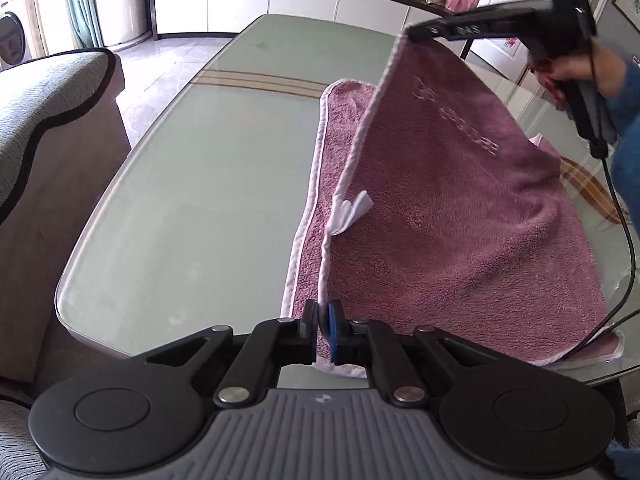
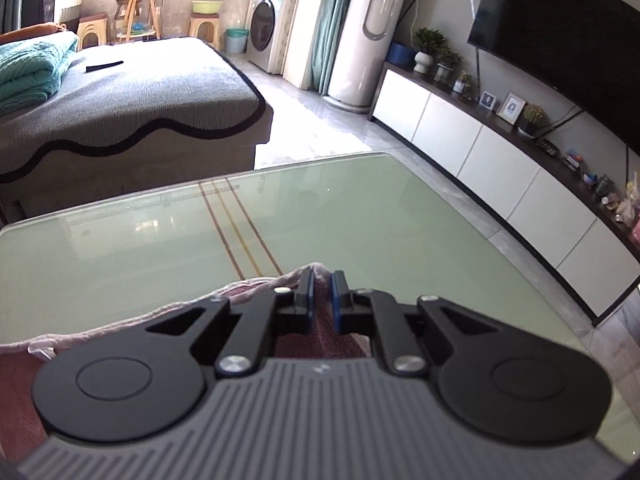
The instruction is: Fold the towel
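A dusty-pink towel (image 1: 448, 216) with a white hem lies partly on the green glass table (image 1: 200, 184). One half is lifted and slopes up over the half that lies flat. My left gripper (image 1: 323, 320) is shut on the near corner of the lifted edge, low over the table's near end. My right gripper (image 1: 412, 34) shows in the left wrist view at the upper right, shut on the far corner and holding it high. In the right wrist view my right gripper (image 2: 323, 280) pinches the towel (image 2: 320, 336), which hangs below it. A white label (image 1: 356, 210) sticks out of the hem.
A grey sofa (image 1: 44, 128) stands left of the table. A white cabinet (image 1: 280, 8) with ornaments runs along the far wall under a TV (image 2: 560, 40). A black cable (image 1: 624, 240) hangs from the right gripper over the towel's right side. The table's left half (image 2: 160, 240) is bare glass.
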Demonstrator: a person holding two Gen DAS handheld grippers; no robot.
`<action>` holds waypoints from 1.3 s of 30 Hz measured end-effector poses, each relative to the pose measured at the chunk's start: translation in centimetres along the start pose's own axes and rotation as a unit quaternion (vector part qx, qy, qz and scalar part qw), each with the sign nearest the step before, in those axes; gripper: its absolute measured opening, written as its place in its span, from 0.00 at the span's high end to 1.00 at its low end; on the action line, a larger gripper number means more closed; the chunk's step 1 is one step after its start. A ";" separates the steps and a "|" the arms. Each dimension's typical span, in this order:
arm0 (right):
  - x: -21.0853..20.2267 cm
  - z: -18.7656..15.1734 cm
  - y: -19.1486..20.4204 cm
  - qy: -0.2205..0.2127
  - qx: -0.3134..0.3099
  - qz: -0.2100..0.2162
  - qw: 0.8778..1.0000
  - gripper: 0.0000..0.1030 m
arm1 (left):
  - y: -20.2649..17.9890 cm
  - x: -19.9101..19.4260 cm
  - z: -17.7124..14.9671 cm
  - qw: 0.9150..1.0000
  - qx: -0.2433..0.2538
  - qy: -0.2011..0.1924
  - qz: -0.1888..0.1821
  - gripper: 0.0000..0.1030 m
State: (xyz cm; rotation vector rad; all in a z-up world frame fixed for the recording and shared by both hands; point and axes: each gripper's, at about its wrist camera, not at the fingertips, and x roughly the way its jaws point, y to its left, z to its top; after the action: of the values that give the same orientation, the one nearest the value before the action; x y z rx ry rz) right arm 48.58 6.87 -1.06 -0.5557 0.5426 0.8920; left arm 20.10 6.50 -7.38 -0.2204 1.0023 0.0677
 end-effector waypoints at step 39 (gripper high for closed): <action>-13.0 -11.3 -10.0 -0.108 0.297 -0.041 0.948 0.39 | -0.9 -3.2 2.3 0.999 0.006 -0.042 -0.008 0.78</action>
State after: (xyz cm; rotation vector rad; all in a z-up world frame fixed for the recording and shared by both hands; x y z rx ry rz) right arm 47.87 -12.88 1.18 0.0695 0.5497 0.6529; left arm 20.41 6.22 -3.39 -0.2128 0.9167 0.0563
